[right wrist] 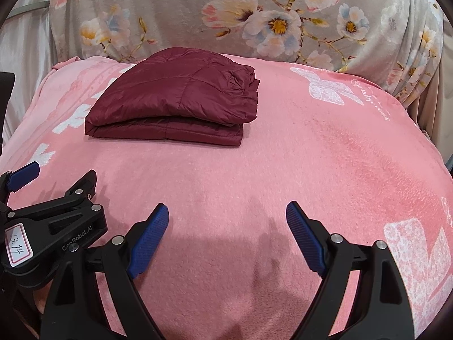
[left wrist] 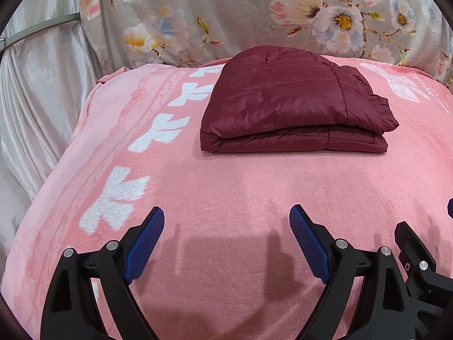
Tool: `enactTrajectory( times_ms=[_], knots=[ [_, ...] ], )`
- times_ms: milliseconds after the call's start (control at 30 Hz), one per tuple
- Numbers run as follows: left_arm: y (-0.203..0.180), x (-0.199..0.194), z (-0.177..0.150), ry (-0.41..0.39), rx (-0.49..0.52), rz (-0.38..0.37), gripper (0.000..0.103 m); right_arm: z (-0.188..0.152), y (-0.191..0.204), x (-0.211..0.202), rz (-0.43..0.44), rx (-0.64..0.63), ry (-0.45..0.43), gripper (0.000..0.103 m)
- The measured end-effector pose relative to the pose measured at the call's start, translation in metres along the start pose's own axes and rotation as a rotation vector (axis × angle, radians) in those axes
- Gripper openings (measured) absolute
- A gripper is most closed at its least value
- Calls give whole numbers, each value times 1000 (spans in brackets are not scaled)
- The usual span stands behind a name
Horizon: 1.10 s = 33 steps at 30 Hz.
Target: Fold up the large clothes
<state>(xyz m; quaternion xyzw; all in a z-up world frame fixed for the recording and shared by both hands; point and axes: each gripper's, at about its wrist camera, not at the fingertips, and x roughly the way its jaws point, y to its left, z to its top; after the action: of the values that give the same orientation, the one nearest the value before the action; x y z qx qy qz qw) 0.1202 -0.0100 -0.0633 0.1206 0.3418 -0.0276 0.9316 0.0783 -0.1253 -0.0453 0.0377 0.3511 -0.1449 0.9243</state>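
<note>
A dark red quilted jacket (left wrist: 294, 104) lies folded into a compact, roughly square bundle on a pink fleece blanket (left wrist: 226, 187), with its stitched panels facing up and the stacked layers of the fold showing along the edge that faces the cameras. Taking the jacket as the landmark, a row of white butterfly shapes (left wrist: 158, 133) printed on the blanket runs past its left side, and one larger white butterfly (right wrist: 325, 87) sits off to its right. Behind the jacket rises a grey cloth printed with pale flowers (left wrist: 311, 14), and further left of that hangs a shiny, pale curtain (left wrist: 42, 85). Both grippers hover over bare blanket well in front of the jacket, apart from it. The left gripper (left wrist: 226, 223) has its blue-padded jaws spread wide with nothing between them. The right gripper (right wrist: 228, 221) is just beside it, its jaws likewise spread wide and empty above the pink fleece.
</note>
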Motion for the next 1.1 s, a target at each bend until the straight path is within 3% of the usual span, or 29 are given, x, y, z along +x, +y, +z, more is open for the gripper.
enactTrajectory(
  times_ms=[1100],
  knots=[
    [1,-3,1,-6,-1,-1,87,0,-2,-1,-6,-8,-5,82]
  ],
)
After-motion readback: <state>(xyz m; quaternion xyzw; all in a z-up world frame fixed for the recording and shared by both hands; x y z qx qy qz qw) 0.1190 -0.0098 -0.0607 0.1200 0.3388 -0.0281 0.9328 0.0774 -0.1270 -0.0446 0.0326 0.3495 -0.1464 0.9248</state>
